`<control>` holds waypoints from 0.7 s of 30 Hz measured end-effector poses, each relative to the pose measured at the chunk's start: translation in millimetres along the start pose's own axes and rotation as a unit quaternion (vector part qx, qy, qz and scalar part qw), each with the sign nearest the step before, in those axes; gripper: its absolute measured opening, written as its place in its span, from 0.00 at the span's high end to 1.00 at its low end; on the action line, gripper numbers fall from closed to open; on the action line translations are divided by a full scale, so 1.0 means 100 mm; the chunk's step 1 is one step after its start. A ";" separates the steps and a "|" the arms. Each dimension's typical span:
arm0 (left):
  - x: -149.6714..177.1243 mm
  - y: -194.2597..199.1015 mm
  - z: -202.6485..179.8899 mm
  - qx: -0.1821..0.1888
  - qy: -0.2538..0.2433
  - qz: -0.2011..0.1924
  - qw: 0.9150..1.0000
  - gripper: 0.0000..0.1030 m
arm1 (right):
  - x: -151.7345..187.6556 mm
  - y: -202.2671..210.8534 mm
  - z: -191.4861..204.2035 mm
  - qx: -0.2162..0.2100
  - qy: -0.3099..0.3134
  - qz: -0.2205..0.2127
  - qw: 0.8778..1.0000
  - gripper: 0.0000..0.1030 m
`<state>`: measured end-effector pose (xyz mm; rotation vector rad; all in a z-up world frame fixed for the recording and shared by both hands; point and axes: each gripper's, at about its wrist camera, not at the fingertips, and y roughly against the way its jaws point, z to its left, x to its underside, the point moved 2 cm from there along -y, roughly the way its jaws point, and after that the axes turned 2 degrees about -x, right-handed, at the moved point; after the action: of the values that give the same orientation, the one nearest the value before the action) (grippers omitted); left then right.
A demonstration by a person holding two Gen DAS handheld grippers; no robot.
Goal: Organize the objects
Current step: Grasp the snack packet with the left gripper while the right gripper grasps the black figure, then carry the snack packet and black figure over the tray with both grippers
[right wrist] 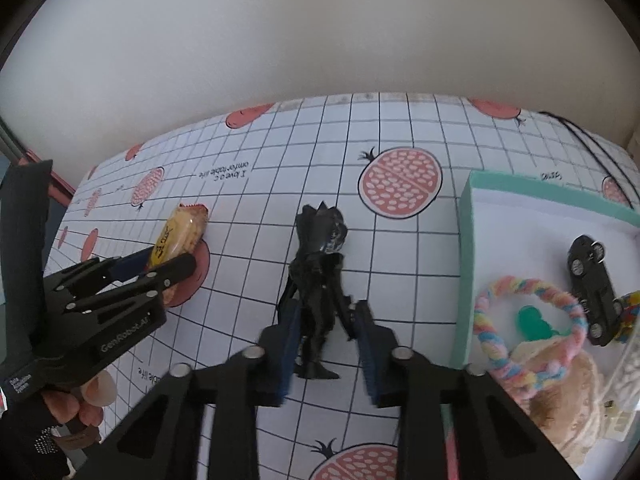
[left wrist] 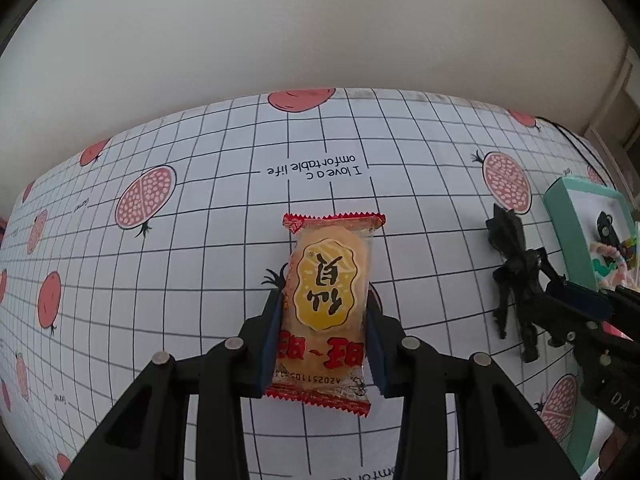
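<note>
Two close, downward wrist views

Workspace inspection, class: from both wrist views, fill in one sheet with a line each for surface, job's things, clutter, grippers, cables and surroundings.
Surface: tablecloth with a black grid and pomegranate prints, lying flat.
Job's things: snack packet and black figure lie on the cloth; the teal box already holds a toy car, a rope ring and other small items.
Clutter: nothing seen.
Grippers: left gripper shut on the snack packet; right gripper astride the figure's legs, contact unclear.
Cables: a thin black cable runs at the far right.
Surroundings: plain pale wall.
</note>
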<state>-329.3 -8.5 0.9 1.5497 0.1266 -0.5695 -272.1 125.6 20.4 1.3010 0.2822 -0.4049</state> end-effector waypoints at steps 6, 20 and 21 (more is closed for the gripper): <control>0.00 0.06 -0.06 0.000 0.002 0.000 1.000 0.62 | 0.00 0.09 -0.01 -0.009 0.004 0.001 1.000 0.80; 0.04 0.36 -0.10 0.008 0.045 -0.025 0.999 0.62 | -0.01 0.35 -0.06 -0.036 0.004 -0.029 0.999 0.93; 0.03 0.38 -0.11 0.009 0.047 -0.027 0.998 0.62 | -0.02 0.42 -0.07 -0.038 0.006 -0.039 0.999 0.93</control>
<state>-307.9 -1.6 34.0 1.5948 0.2364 -0.5412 -255.0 141.8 56.3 1.2214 0.3556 -0.4487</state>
